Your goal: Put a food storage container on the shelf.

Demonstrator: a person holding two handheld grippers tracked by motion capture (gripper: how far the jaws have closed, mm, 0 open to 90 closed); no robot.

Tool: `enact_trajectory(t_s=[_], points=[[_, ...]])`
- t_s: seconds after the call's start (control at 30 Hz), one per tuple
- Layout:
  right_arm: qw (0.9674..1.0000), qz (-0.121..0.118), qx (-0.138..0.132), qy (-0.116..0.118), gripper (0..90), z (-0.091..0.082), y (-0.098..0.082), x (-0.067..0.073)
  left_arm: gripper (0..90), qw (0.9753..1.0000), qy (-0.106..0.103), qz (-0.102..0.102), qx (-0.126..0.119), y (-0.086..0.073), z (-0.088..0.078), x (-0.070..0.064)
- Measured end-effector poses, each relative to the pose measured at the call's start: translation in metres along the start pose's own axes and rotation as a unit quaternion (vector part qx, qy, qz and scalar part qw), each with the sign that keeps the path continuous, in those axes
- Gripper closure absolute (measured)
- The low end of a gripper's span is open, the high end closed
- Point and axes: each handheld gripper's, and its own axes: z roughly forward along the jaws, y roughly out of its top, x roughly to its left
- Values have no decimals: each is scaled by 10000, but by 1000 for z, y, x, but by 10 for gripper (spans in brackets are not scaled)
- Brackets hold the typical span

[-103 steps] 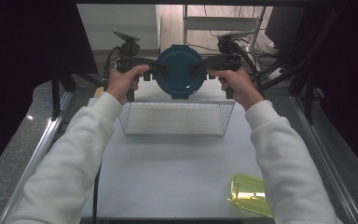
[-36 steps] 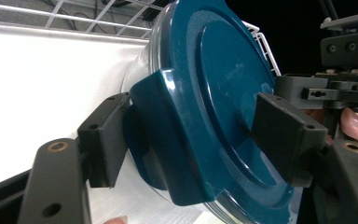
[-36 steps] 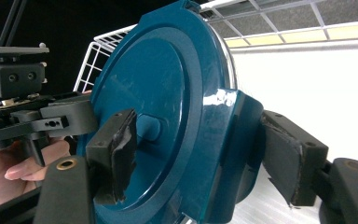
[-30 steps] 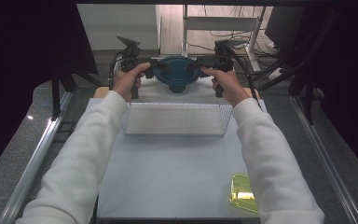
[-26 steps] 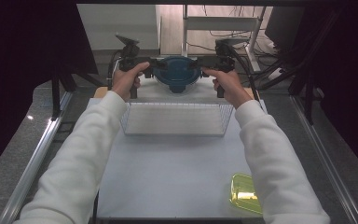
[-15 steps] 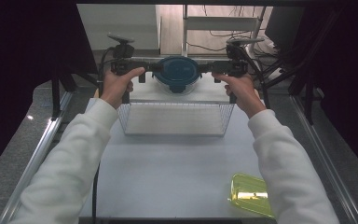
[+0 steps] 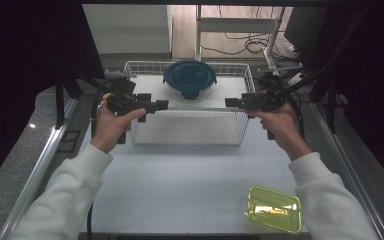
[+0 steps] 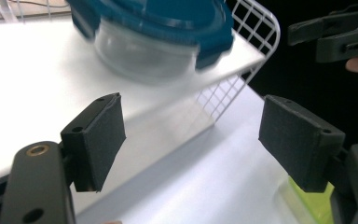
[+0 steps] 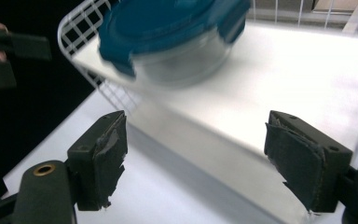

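Off at the near right table corner, well apart: a flat yellow-green translucent plastic lid (image 7: 274, 208). Inside the white wire basket (image 7: 187, 133), toward its far wall: a round clear glass container with a dark teal clip lid (image 7: 190, 78), blurred from close in. Flanking the basket's near corners, left gripper (image 7: 161, 104) and right gripper (image 7: 231, 102), jaws wide apart, empty. Left jaws just narrowed slightly, nothing between them.

The round container (image 7: 190, 82) has a clear, glossy body, glass or plastic, under a smooth teal plastic lid. The basket (image 7: 187, 131) is thin white-coated metal wire. Each tool's pads (image 9: 107, 161) are matt black foam or rubber, frayed at the edges. The table (image 7: 190, 180) is smooth matt white. The yellow-green lid (image 7: 274, 209) is glossy translucent plastic.
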Motion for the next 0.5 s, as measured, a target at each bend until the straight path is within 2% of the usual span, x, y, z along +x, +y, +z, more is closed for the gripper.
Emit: enact_trajectory(t_s=[0.1,0.2,0.23,0.27,0.3,0.33,0.5], points=[[9999,-129,49,5,215,-7,-19,3,216,9999,97,79,40,-20,-4,0],[9998,-204,76,-22,218,-13,-39,3,216,9999,55,59,84,-43,-8,2],[9997,-222,93,-50,218,-14,-49,3,218,9999,70,82,106,-48,-8,2],[9997,-223,97,-58,221,-15,-64,2,225,9997,170,78,154,-62,-8,3],[9998,-196,92,-21,225,-16,-70,1,227,9997,170,78,154,-62,-8,3],[9998,-196,92,-21,225,-16,-70,1,227,9997,182,74,177,-69,-8,3],[9997,-205,117,-96,240,-24,-106,-2,226,9990,265,162,333,-100,-8,1]])
